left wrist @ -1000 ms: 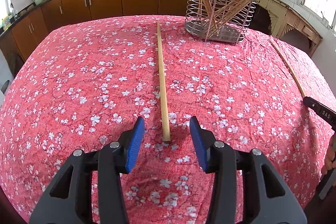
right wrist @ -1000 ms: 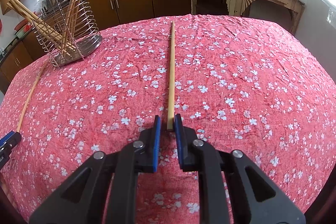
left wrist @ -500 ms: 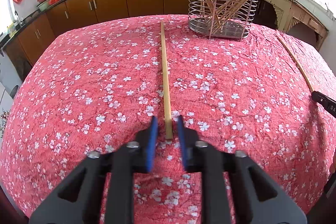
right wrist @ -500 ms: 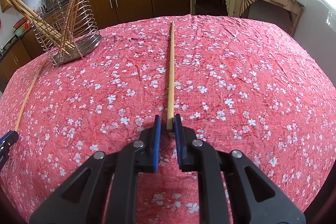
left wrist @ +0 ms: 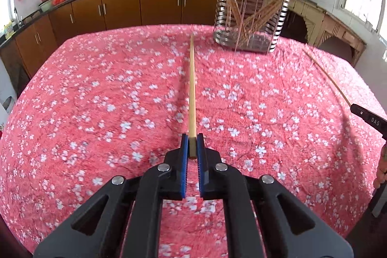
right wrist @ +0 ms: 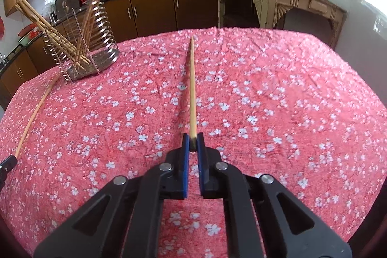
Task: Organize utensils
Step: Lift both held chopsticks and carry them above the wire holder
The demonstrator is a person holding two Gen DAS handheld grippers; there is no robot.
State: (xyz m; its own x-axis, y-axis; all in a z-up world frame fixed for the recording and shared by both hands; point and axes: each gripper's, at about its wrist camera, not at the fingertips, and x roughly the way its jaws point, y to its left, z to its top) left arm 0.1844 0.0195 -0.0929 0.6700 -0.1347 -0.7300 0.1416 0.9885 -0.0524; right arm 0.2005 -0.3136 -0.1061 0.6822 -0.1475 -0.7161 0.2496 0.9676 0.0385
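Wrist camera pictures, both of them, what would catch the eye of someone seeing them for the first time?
First, each gripper clamped on the near end of a long wooden chopstick: the left gripper on the left chopstick, the right gripper on the right chopstick, both running away over the red flowered tablecloth. Next, the wire utensil holder near the table's far edge, with more chopsticks fanning out of it.

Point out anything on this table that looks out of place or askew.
Nothing is spilled or damaged. The chopsticks in the wire holder splay out at steep, crossing angles rather than standing straight. Two more are outside it: one clamped in the left gripper, one in the right gripper, each stretching over the floral tablecloth.
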